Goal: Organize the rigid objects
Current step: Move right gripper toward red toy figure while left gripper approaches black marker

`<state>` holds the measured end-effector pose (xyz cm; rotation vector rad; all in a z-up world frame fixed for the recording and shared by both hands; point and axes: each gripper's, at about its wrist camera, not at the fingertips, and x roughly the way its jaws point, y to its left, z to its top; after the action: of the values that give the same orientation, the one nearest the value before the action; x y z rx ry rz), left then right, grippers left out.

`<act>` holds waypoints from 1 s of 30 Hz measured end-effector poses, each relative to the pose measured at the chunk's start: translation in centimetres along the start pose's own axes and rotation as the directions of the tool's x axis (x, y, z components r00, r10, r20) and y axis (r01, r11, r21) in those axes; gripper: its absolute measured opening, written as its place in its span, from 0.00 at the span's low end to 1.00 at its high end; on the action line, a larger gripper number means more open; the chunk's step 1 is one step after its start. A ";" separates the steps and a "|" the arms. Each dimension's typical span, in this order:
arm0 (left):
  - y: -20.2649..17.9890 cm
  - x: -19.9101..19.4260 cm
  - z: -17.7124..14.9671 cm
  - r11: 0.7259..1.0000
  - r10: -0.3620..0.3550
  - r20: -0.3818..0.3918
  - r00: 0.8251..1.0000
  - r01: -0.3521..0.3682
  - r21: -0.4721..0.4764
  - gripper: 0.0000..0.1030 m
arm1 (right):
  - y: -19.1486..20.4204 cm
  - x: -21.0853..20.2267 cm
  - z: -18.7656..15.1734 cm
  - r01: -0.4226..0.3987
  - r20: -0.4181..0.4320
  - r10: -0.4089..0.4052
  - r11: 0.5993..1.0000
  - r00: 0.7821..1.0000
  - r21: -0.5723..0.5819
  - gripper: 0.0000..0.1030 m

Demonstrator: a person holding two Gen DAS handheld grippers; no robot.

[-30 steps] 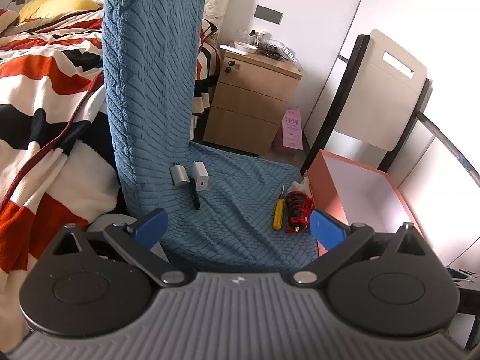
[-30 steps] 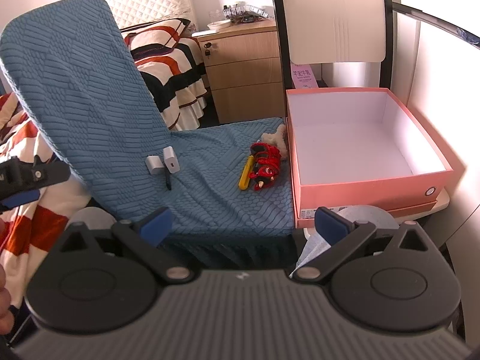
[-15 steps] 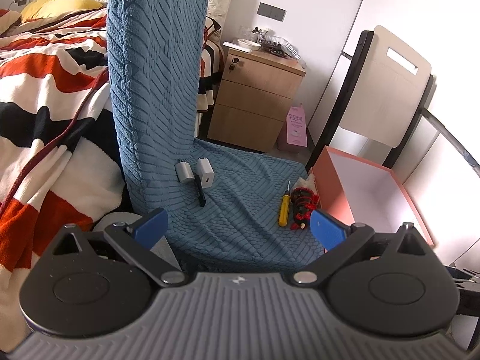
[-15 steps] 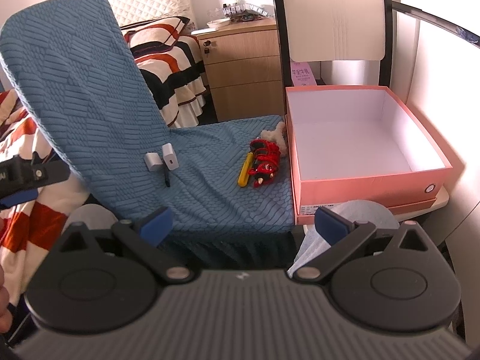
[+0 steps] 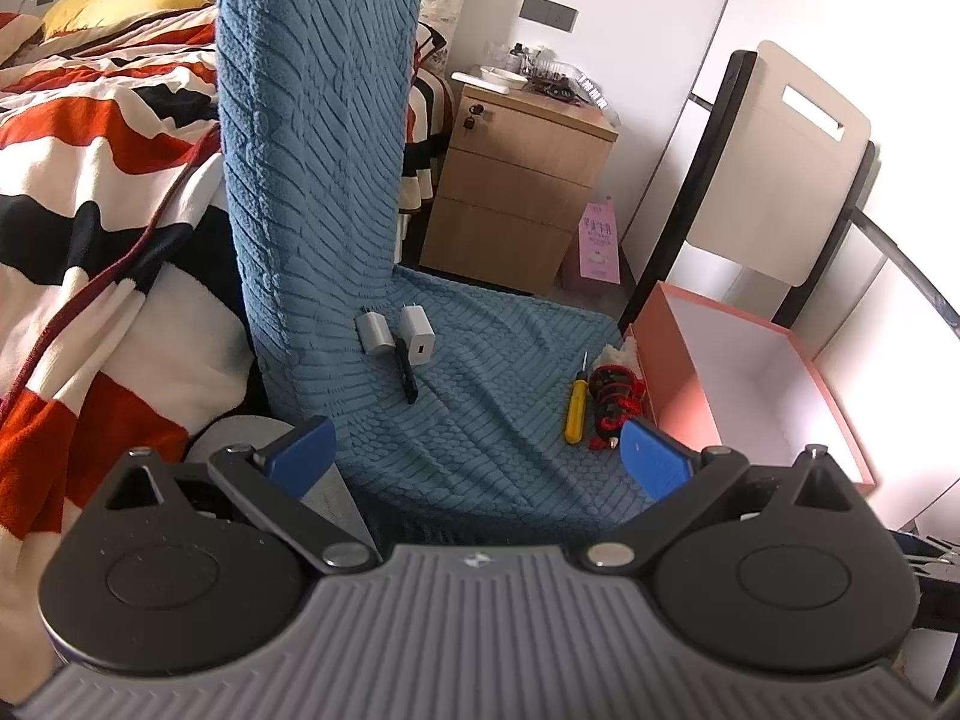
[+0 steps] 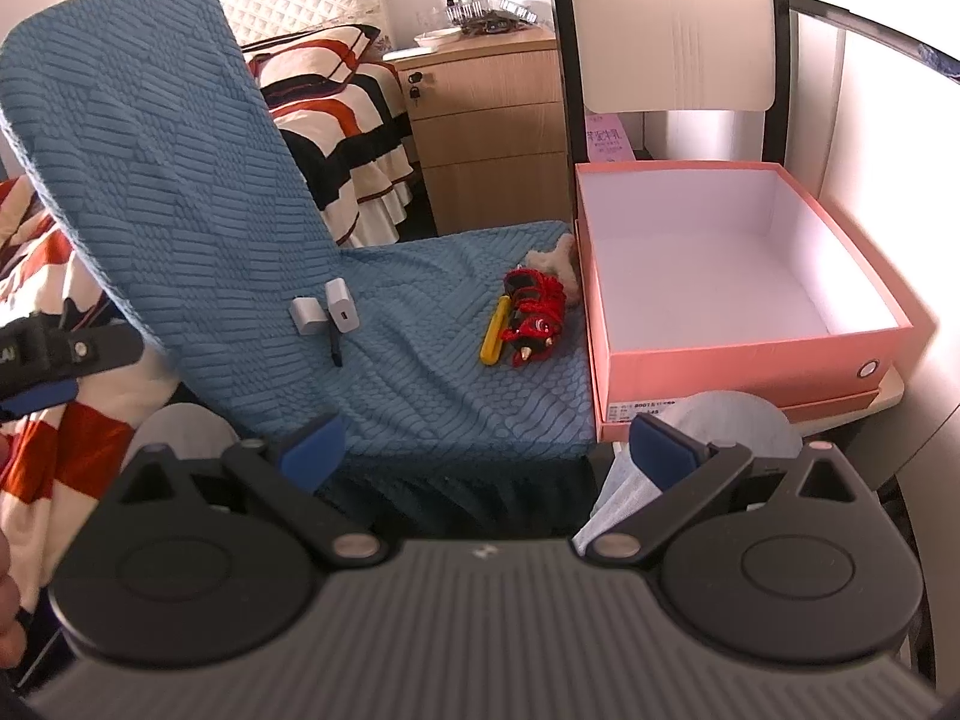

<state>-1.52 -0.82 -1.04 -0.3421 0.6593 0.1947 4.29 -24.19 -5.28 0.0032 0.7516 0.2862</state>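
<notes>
Left gripper and right gripper: jaws wide apart, nothing held, both short of blue-covered chair. On seat: grey charger and white charger side by side at backrest, black pen just in front. Yellow screwdriver beside red toy, near open pink box. Nightstand behind.

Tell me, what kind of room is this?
Most likely a bedroom: a bed with a striped blanket, a wooden nightstand beside it, and a chair in a blue cover.
</notes>
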 end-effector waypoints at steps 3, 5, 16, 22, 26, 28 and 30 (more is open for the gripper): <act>-0.2 0.3 0.1 1.000 -0.002 -0.004 1.000 0.002 0.009 1.00 | -0.2 0.0 0.1 0.006 0.000 -0.006 1.000 1.000 0.012 1.00; -0.2 0.5 0.1 1.000 -0.007 -0.005 1.000 0.007 0.012 1.00 | -0.4 0.1 0.1 0.008 -0.003 -0.008 1.000 1.000 0.027 1.00; -0.5 1.3 0.3 0.999 -0.021 -0.016 1.000 0.021 0.025 1.00 | -1.7 0.1 0.1 -0.012 -0.001 0.013 0.995 1.000 0.095 1.00; -0.4 1.9 0.0 0.999 -0.023 -0.033 0.999 0.024 0.028 1.00 | -1.5 0.3 -0.2 -0.019 -0.012 0.020 0.996 1.000 0.088 1.00; -0.3 2.3 -0.1 0.999 -0.024 -0.046 0.999 0.024 0.020 1.00 | -1.4 0.6 -0.1 -0.024 -0.012 0.026 0.996 1.000 0.081 1.00; 0.0 2.7 0.0 0.999 -0.035 -0.048 0.998 0.036 0.010 1.00 | -1.2 0.7 0.1 -0.034 -0.006 0.034 0.996 0.999 0.083 1.00; 0.0 3.2 0.2 0.999 -0.036 -0.048 0.998 0.037 0.012 1.00 | -0.9 1.0 0.4 -0.040 0.011 0.039 0.997 0.999 0.069 1.00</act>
<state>1.07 -0.58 -2.91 -0.3467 0.7004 0.1478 5.45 -24.74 -5.73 0.0853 0.7519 0.2973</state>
